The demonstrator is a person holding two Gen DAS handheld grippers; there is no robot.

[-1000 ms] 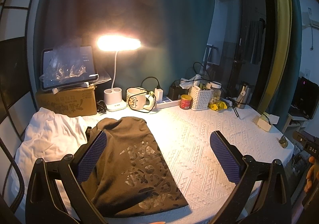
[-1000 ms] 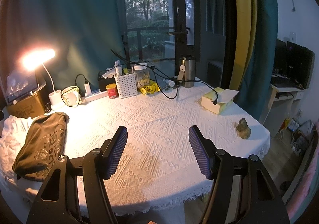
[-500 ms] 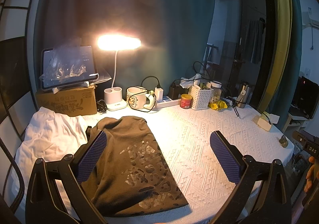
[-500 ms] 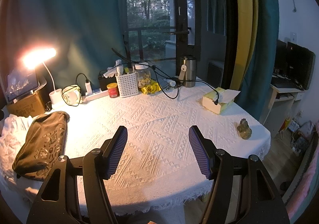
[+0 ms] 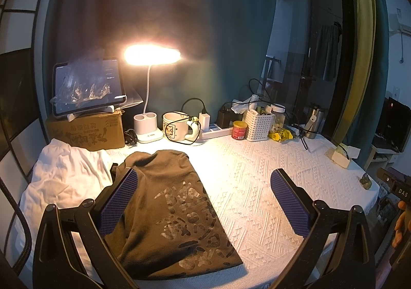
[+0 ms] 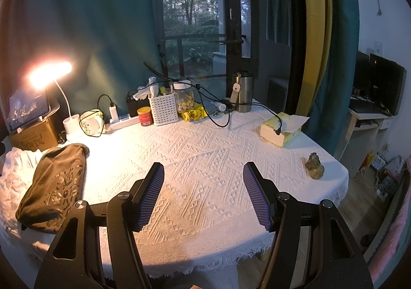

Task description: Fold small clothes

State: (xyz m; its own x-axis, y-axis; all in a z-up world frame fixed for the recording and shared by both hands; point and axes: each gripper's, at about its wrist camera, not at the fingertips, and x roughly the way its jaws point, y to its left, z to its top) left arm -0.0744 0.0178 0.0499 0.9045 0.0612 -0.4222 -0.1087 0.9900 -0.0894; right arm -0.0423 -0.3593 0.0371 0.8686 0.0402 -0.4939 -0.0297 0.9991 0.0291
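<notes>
- The brown shirt (image 5: 164,209) lies at the left side of the desk (image 6: 205,150), already doubled into a long, narrow bundle with its print facing up.
- It partly overlaps a crumpled white cloth (image 5: 64,178) at the desk's left edge; that one looks unfolded.
- The left gripper (image 5: 204,201) hangs over the shirt with its jaws spread wide, pinching nothing.
- The right gripper (image 6: 204,193) hovers above bare tablecloth, well apart from the shirt, jaws spread too and empty.
- My guess: the shirt is folded lengthwise, maybe finished, maybe due one more fold across.
- The white cloth seems the main work left.
- The lamp (image 5: 151,55), mug (image 5: 176,125) and basket (image 5: 258,124) stand along the back, clear of the clothes.
</notes>
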